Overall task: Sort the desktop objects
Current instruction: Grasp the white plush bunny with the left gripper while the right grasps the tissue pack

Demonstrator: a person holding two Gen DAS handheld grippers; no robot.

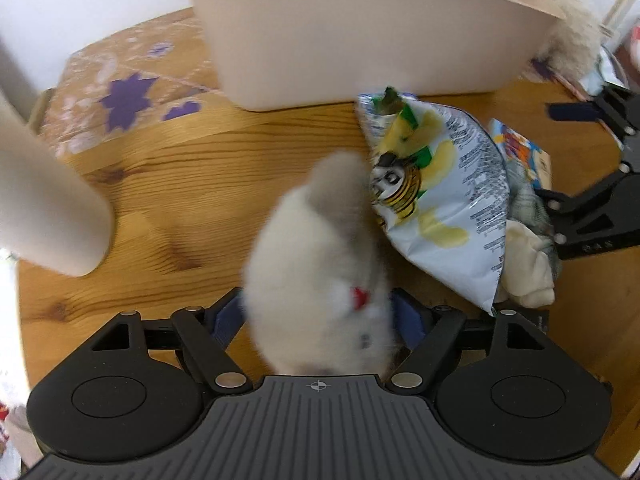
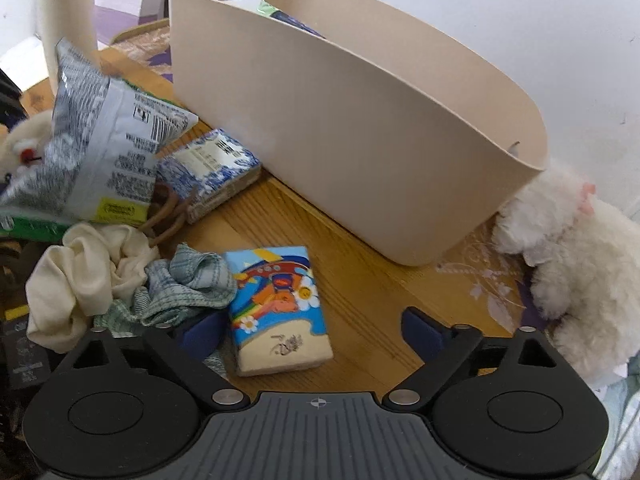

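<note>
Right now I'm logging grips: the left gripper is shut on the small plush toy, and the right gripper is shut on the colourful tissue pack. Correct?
Not quite. The right gripper is open: in the right wrist view the colourful tissue pack lies on the table between its spread fingers. The left gripper is indeed shut on the small plush toy.

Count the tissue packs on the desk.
2: colorful cartoon pack between the right gripper fingers; blue-and-white pack by the beige bin. More may hide under the snack bag.

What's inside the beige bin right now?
Over the beige bin's rim, only a light green item and something dark blue peek out. Its tall wall hides everything lower down.
</note>
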